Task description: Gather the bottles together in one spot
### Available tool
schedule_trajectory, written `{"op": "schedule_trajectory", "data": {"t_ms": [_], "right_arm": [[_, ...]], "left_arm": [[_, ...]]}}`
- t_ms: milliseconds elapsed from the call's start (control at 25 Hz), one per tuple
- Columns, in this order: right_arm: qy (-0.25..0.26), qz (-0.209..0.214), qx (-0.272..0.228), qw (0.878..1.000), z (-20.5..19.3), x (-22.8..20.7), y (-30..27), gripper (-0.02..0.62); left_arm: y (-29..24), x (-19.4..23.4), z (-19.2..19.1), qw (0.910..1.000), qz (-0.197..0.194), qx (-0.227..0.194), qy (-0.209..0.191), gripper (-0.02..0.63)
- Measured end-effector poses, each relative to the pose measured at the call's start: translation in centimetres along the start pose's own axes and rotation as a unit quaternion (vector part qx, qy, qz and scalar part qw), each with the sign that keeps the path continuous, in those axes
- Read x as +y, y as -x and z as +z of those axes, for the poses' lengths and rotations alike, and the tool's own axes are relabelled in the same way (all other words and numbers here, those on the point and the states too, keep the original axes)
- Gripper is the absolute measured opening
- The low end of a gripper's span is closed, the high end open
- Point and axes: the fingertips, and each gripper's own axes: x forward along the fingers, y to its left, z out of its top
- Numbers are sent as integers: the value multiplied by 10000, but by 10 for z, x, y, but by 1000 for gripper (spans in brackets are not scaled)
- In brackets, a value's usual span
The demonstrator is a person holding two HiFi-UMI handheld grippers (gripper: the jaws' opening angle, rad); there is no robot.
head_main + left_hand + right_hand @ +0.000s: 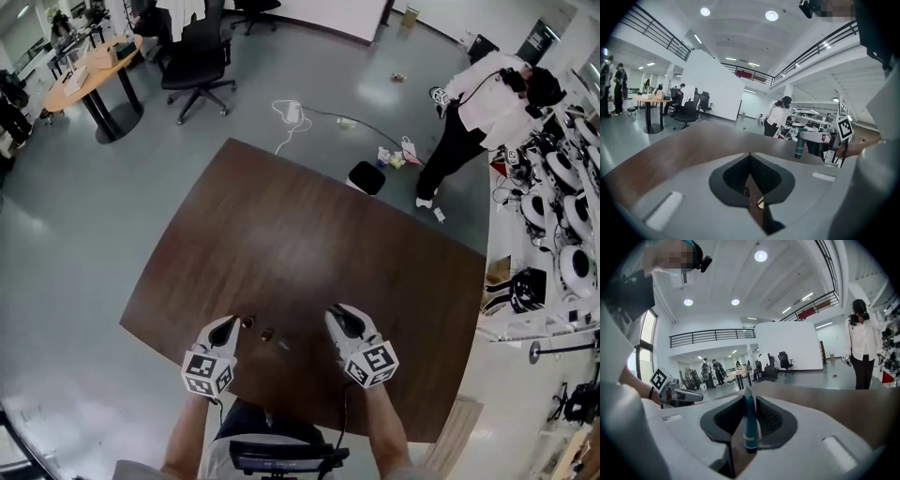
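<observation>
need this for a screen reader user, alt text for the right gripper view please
The right hand-held gripper grips a teal bottle between its jaws, with a brown table beyond. The left hand-held gripper shows at left; a person in white stands at right.

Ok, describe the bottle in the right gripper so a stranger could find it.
Start at the big brown table; at its near edge the right gripper grips a slim teal bottle. It has a pale band near one end, unlike the small dark items on the tabletop by the left gripper.
</observation>
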Motion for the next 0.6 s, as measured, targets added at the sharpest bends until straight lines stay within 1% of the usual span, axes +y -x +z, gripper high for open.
{"op": "schedule_trajectory", "data": {"t_ms": [120, 280, 600], "right_arm": [[-36, 67, -174, 9998, 1, 14, 14, 81], [109, 136, -328, 9993, 1, 36, 26, 81], [16, 185, -533, 9984, -10, 71, 41, 80]], "left_arm": [[12, -13, -1, 10000, -38, -27, -74, 2], [28, -25, 4, 9997, -85, -157, -152, 2], [50, -33, 1, 9991, -228, -172, -302, 2]]}}
